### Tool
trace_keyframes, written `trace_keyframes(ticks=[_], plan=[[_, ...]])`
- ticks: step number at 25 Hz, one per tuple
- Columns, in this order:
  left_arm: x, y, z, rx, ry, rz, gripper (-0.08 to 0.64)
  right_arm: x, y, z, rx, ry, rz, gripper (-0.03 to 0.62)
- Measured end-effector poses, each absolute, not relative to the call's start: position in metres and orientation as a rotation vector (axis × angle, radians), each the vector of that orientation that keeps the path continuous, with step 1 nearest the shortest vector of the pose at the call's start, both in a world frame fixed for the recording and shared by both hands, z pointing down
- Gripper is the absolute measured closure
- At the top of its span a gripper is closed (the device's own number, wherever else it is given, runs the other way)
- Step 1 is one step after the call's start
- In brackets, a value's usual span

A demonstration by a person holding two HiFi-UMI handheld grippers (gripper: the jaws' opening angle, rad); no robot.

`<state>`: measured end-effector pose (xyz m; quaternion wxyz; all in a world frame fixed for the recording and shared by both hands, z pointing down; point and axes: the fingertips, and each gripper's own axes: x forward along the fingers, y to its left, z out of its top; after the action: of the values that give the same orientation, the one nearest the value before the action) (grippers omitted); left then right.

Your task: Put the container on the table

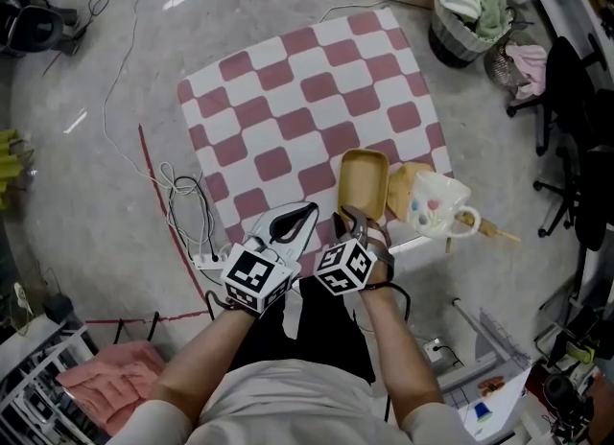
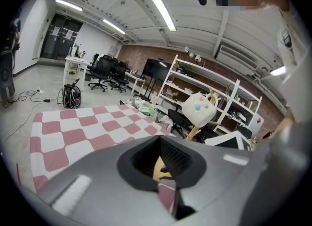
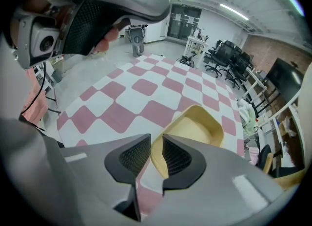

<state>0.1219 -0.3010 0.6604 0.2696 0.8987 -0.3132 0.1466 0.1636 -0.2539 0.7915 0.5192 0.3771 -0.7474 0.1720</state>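
In the head view the right gripper (image 1: pixel 351 225) covers the near end of the yellow container (image 1: pixel 364 180). Whether the container rests on the table (image 1: pixel 288 98) or hangs just above its near right edge cannot be told. In the right gripper view the jaws hide the stretch of rim they pinch. In the left gripper view the left gripper (image 2: pixel 158 140) blocks the table's near edge with its own body, and only a sliver of the container shows through its jaws' hollow.

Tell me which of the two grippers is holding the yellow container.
The right gripper: its jaws pinch the near rim of the yellow container, one inside, one outside. The left gripper has its jaws together on nothing.
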Motion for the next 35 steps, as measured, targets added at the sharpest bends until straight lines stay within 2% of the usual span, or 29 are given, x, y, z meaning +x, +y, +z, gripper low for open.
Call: trace_keyframes(ticks=[8,14,35], plan=[[0.108,-0.278,0.632,2.459,-0.827,0.382,0.555,0.148,-0.246,0.732,1.022,-1.817,0.363,0.534],[0.093,-0.255,0.605,2.505,-0.81,0.381,0.555,0.128,-0.235,0.679,1.12,-1.841,0.295,0.578],[0.016,-0.202,0.444,2.652,-0.934,0.182,0.555,0.046,-0.204,0.464,1.382,-2.06,0.093,0.581]])
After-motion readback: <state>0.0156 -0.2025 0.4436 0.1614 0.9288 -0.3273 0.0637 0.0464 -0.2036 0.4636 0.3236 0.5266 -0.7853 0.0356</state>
